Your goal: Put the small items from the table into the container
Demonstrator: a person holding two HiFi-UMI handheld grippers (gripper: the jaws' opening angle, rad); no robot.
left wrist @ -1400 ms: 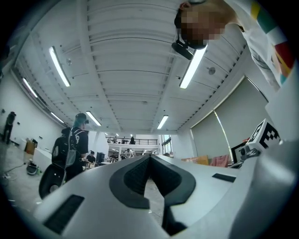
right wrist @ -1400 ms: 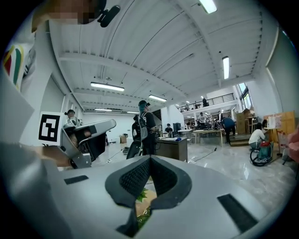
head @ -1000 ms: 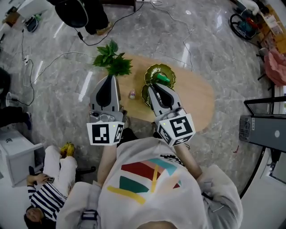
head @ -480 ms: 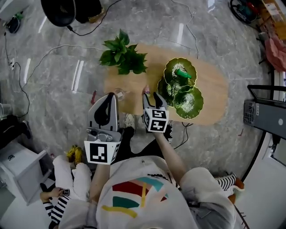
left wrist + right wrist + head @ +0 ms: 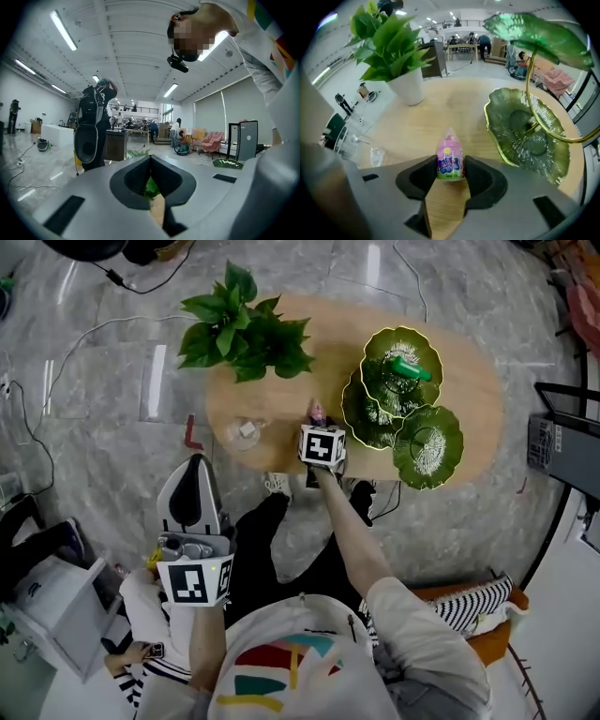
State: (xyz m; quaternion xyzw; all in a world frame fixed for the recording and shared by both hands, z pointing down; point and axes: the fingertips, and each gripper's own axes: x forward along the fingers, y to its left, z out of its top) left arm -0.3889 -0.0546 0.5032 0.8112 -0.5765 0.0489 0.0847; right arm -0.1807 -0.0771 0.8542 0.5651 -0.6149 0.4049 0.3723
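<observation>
A small pink bottle [image 5: 449, 161] stands upright on the oval wooden table [image 5: 281, 395] near its front edge. My right gripper [image 5: 450, 165] points steeply down over it. Its jaws are opening with the bottle between the pads, which flank the label. In the head view the marker cube hides most of the right gripper [image 5: 319, 427], and only the bottle's top [image 5: 317, 411] shows. The green leaf-shaped tiered dish [image 5: 380, 413] stands right of it, with a green item [image 5: 410, 368] on its upper leaf. My left gripper [image 5: 190, 465] hangs off the table's near left side, shut and holding nothing.
A potted plant [image 5: 244, 334] stands at the table's back left. A small clear glass [image 5: 246, 430] sits left of the bottle. Cables [image 5: 84, 343] run across the marble floor. A person in striped clothes [image 5: 150, 662] sits on the floor at lower left beside a white box [image 5: 47, 592].
My right gripper has dropped from beside the green dishes to the pink bottle at the table's front. My left gripper has sunk away off the table's near left side.
</observation>
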